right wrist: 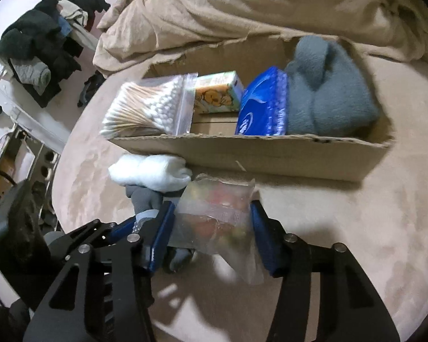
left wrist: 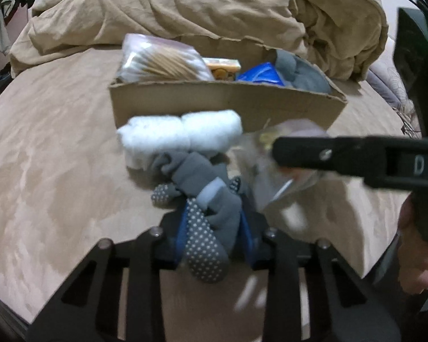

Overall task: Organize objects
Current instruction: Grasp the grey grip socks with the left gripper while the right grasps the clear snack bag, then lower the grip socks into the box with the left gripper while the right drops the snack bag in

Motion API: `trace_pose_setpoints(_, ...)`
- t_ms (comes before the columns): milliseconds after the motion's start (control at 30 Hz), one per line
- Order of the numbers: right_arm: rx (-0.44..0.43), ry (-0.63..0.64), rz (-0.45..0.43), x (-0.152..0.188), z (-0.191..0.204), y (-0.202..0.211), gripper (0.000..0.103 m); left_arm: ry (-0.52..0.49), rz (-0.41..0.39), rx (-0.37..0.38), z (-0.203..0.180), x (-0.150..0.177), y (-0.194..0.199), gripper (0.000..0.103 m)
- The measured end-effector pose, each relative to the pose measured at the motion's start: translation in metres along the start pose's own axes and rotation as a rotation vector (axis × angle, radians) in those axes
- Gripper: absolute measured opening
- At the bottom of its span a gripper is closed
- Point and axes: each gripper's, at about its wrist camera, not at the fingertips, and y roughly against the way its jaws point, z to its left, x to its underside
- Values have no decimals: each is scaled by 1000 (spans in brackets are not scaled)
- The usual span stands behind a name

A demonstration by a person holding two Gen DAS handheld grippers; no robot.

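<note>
Cardboard box (right wrist: 242, 154) ahead of fingers already holds cotton swabs (right wrist: 145, 108), tissue packs (right wrist: 259, 105), grey socks (right wrist: 328, 91). Left gripper (left wrist: 211, 228) clamped on dotted grey sock (left wrist: 205, 228); right gripper (right wrist: 214, 228) pinching clear bag (right wrist: 216, 216). White socks (left wrist: 179, 134) left on bed (left wrist: 57, 156), beyond left fingers.

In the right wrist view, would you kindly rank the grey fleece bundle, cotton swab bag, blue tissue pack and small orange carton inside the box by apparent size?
1. grey fleece bundle
2. cotton swab bag
3. blue tissue pack, close to the bag and partly hidden, so unsure
4. orange carton
</note>
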Motion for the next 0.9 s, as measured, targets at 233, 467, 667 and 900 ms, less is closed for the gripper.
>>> trace_pose_setpoints(233, 58, 4, -72, 13, 1, 42, 55, 14, -56, -2, -1, 4, 40, 28)
trace_pose_setpoints(467, 114, 60, -156, 27, 18, 99, 55, 20, -118, 28, -8, -5, 109, 28)
trace_pose_setpoints(667, 133, 96, -254, 36, 46, 155, 55, 18, -173, 32, -17, -14, 164, 28)
trace_pose_setpoints(900, 151, 162, -312, 40, 68, 196, 55, -14, -254, 14, -23, -27, 204, 28)
